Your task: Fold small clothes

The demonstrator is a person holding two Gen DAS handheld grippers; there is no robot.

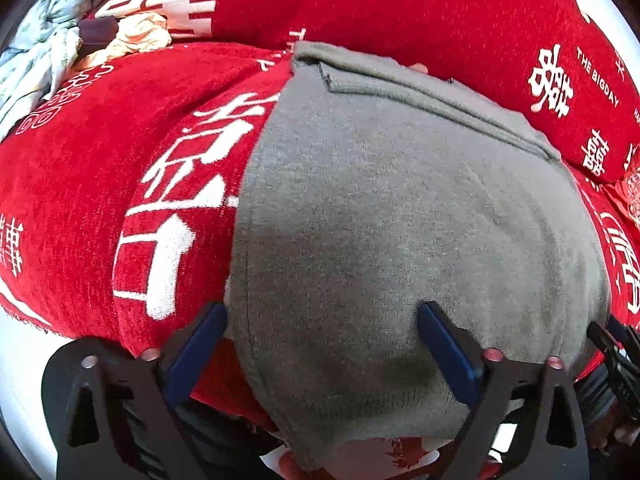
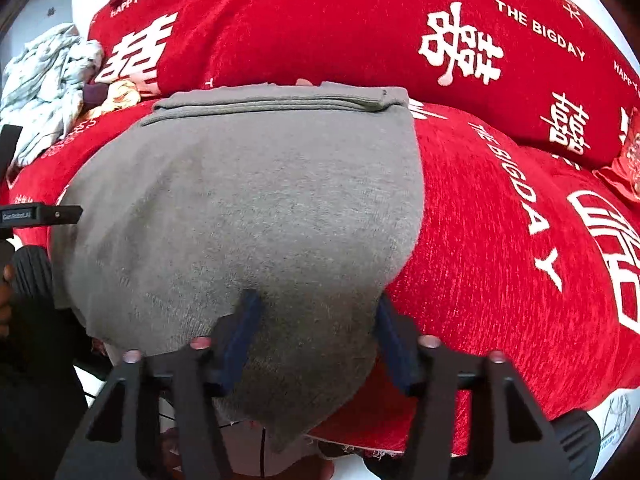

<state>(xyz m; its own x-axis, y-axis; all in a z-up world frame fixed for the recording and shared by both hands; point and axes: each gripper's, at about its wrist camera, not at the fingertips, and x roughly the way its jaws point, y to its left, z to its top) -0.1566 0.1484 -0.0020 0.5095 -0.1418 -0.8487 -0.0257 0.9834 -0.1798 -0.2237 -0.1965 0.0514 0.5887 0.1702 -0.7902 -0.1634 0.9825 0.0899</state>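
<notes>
2 grippers are working the near edge of 1 grey garment (image 1: 400, 200), which is lying flat on a red cover (image 1: 80, 200) printed with white characters, its thick hem band at the far end. The near edge is draping off the front of the cover, toward the cameras.

Left gripper (image 1: 322, 312) is sitting with jaws wide, straddling the garment's near left corner: one blue pad off the cloth over the red, the other pressing onto the grey. Right gripper (image 2: 316, 300) is mirroring that at the near right corner, jaws wide too, one pad dimpling the cloth and the other at its side edge. Neither is pinching anything yet, as far as these views are showing.

How it is going to handle, by my reading: soft, light, fleecy knit, no stiffness at all, so it is likely sagging between 2 holds and wanting both corners lifted together. Grippy rather than slippery, and the cover's nap may be dragging at it. Nothing fragile.

Best hold looks like the 2 near corners, pinching all layers at the edge, then carrying them toward the hem.

At far left a crumpled pile (image 2: 48, 80) of pale and yellow clothes is waiting.
</notes>
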